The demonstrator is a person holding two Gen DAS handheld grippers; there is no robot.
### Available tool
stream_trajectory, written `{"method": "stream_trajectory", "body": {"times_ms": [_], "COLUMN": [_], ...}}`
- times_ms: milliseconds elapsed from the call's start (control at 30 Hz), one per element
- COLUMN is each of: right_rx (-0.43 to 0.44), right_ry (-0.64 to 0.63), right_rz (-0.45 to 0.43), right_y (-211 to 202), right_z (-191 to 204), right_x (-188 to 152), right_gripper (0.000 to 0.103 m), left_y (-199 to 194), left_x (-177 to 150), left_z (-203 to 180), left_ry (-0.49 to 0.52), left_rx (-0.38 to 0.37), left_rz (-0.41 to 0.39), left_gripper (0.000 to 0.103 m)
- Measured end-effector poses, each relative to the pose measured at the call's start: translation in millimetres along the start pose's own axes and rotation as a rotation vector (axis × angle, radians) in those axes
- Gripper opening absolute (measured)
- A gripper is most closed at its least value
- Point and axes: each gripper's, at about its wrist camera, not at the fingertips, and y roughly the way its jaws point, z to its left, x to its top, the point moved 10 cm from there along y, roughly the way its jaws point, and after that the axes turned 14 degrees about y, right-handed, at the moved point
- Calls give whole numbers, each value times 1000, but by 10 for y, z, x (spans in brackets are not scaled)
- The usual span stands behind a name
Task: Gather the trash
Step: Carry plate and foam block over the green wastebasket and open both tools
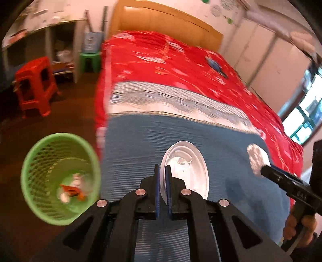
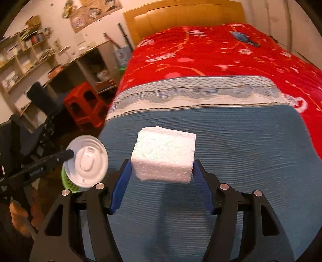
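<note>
Bed with wooden headboard (image 2: 181,18) fills most of both views; red floral-print quilt (image 2: 211,54) over the far part, blue ribbed blanket (image 2: 251,141) over the near end, a pale patterned band between them. Left of the bed on the dark floor: long desk with open shelving (image 2: 30,60), dark office chair (image 2: 38,96), red plastic stool (image 1: 34,86), small green plastic stool (image 1: 89,60). Posters on the wall too blurred to read; faint marking on the side of the right tool in the left wrist view is not legible. Green mesh plastic wastebasket (image 1: 60,181) stands on the floor just beside the bed's near corner, with white and orange scraps at the bottom. Right gripper (image 2: 162,167) jaws moderately apart, blue pads pressed on both sides of a white styrofoam block (image 2: 164,156), held above the blue blanket. Left gripper (image 1: 162,175) jaws nearly together, pinching the rim of a white round plastic lid (image 1: 187,169) edge-on, above the blanket edge near the basket. A hand (image 1: 299,227) grips the right tool's handle.
</note>
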Motion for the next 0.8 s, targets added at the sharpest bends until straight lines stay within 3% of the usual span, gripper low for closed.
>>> {"method": "stream_trajectory", "body": {"times_ms": [233, 400, 633, 800], "right_rx": [71, 106, 132, 146], "right_ry": [-64, -108, -151, -172], "right_rz": [58, 97, 148, 176], "right_y": [267, 449, 707, 843], "right_z": [692, 1097, 1515, 1739], "right_x": [-171, -285, -444, -532], "right_gripper": [63, 63, 63, 63], "left_y": [-224, -268, -147, -20], "left_x": [-259, -482, -803, -959], "left_z": [1036, 1558, 2034, 2171], "left_ry": [-112, -159, -215, -247], "left_rx": [147, 239, 295, 297], "left_rz": [13, 46, 112, 154], "left_gripper": [6, 6, 6, 6]}}
